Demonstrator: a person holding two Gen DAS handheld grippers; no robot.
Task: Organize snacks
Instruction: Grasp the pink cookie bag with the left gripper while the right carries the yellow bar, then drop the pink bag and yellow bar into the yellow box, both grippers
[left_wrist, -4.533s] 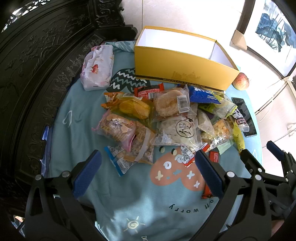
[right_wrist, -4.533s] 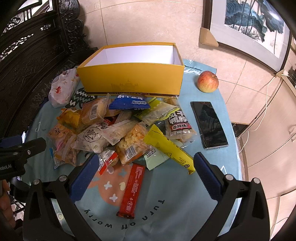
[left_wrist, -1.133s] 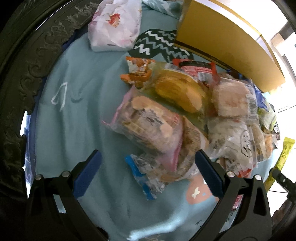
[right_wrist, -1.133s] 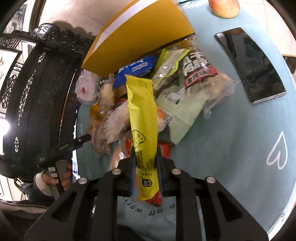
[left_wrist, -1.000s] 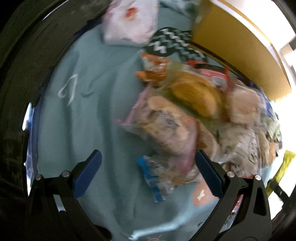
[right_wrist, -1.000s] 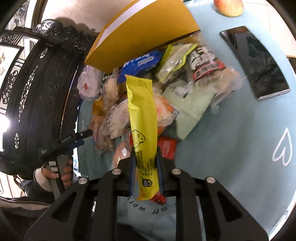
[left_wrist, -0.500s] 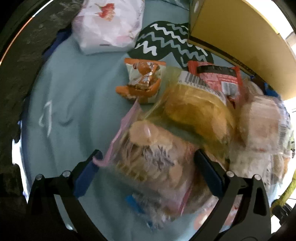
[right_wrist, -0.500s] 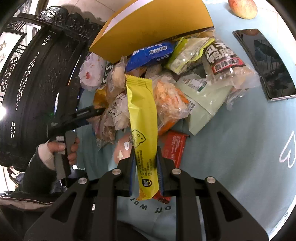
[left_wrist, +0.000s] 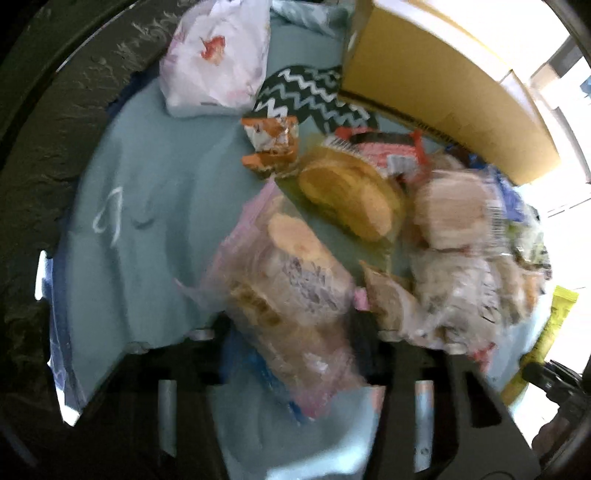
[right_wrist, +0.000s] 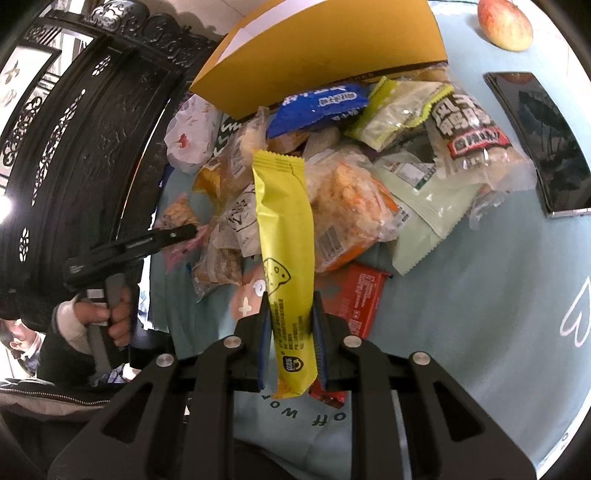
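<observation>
Centrally, right gripper (right_wrist: 290, 332) clenched on yellow snack bar (right_wrist: 284, 236); bar juts ahead from between pads, over snack pile (right_wrist: 354, 192). Yellow box (right_wrist: 325, 48) beyond pile, well ahead of tool; phone (right_wrist: 543, 140) and apple (right_wrist: 504, 22) ahead to right. Left gripper (left_wrist: 291, 332) closing on pink-edged clear cookie bag (left_wrist: 284, 291), bag between fingers; frame blurred, pad contact unclear. White floral pouch (left_wrist: 218, 55) far ahead-left on blue cloth (left_wrist: 147, 184).
</observation>
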